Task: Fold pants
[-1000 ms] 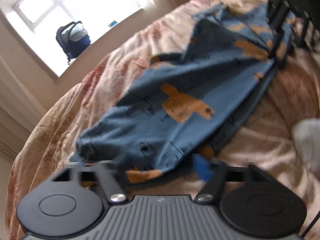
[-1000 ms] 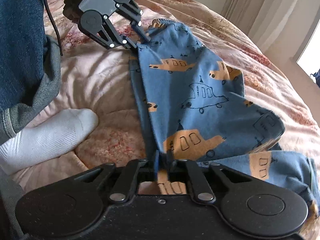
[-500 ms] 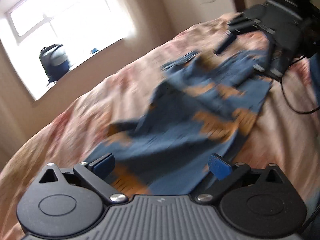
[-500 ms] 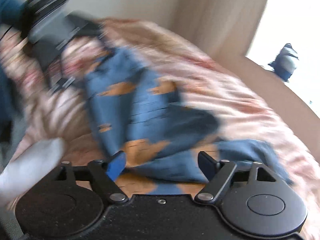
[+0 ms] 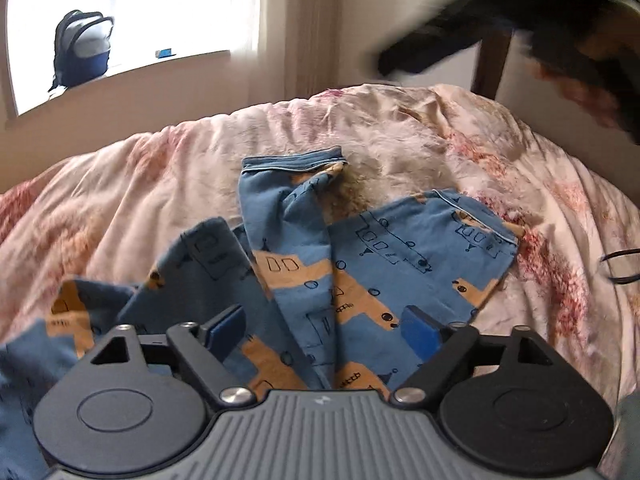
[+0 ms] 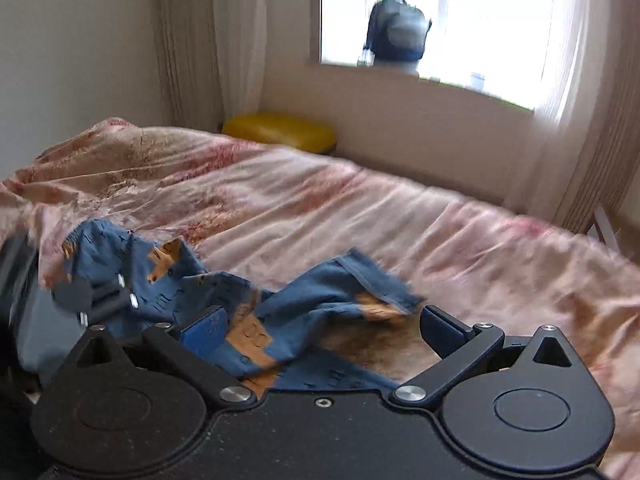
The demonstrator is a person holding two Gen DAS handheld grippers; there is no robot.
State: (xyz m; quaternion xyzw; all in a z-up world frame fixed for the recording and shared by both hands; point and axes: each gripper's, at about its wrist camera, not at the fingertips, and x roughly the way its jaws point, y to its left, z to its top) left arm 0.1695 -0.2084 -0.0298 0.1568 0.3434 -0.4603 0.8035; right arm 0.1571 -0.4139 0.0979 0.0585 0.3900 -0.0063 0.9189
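Both grippers have let go of the cloth since a second ago, when each was pinched on an edge of it; now the one pair of pants (image 5: 360,264) lies loose on the bed (image 5: 160,184). It is blue fabric printed with orange and outlined vehicles, crumpled, with two hemmed leg ends showing in the left wrist view: one pointing toward the far edge of the bed, the other spread flat toward the right edge. A fold ridge runs between them down toward the camera.

The left gripper (image 5: 324,330) is spread wide, its two blue pads apart, with the pants directly under and ahead of them; whether the pads touch the cloth cannot be told. The right gripper (image 6: 326,330) is likewise released, its pads wide apart above a rumpled part of the pants (image 6: 248,312), with bare bedspread showing between cloth and right pad.

One floral pink bedspread covers the bed (image 6: 400,216). One backpack (image 5: 82,50) stands on the windowsill, and one yellow cushion (image 6: 280,130) sits past the bed's far edge below the window.
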